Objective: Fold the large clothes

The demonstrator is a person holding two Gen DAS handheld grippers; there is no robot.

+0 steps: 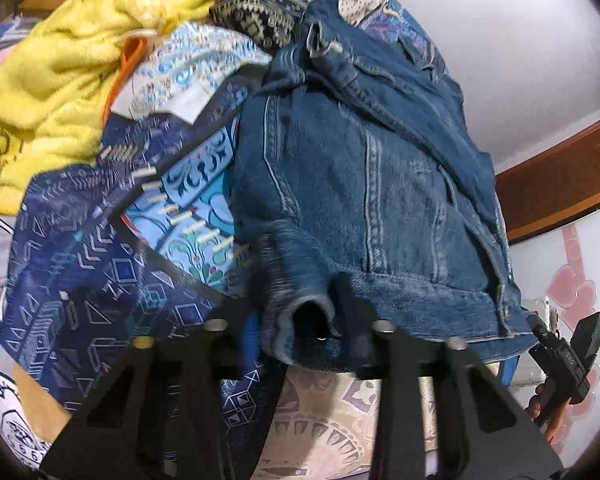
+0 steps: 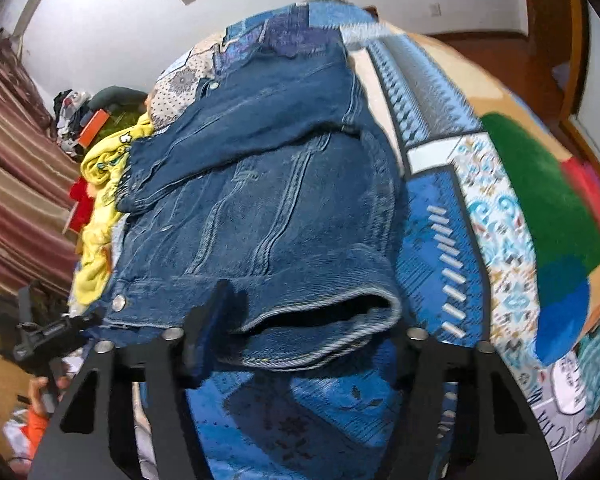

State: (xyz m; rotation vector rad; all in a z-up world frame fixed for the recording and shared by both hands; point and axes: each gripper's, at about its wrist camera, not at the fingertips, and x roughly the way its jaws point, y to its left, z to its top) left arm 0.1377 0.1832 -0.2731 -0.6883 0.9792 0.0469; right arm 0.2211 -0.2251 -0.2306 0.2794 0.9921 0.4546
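A blue denim jacket [image 1: 364, 184] lies partly folded on a patterned blue bedspread [image 1: 100, 272]; it also shows in the right wrist view [image 2: 268, 200]. My left gripper [image 1: 300, 320] has its jaws spread at the jacket's near hem, where a sleeve cuff [image 1: 308, 312] sits between the fingers. My right gripper [image 2: 300, 320] is open at the opposite hem corner, one finger [image 2: 208, 320] against the hem and the wide cuff opening [image 2: 332, 312] between the jaws. The other gripper [image 1: 560, 356] shows at the right edge of the left view.
A yellow fleece blanket [image 1: 60, 72] and several patterned clothes [image 1: 256, 12] are piled beyond the jacket. A green, red and blue blanket [image 2: 548, 208] lies at the right. Striped curtains [image 2: 16, 184] hang at the left. A wooden frame [image 1: 556, 184] borders the bed.
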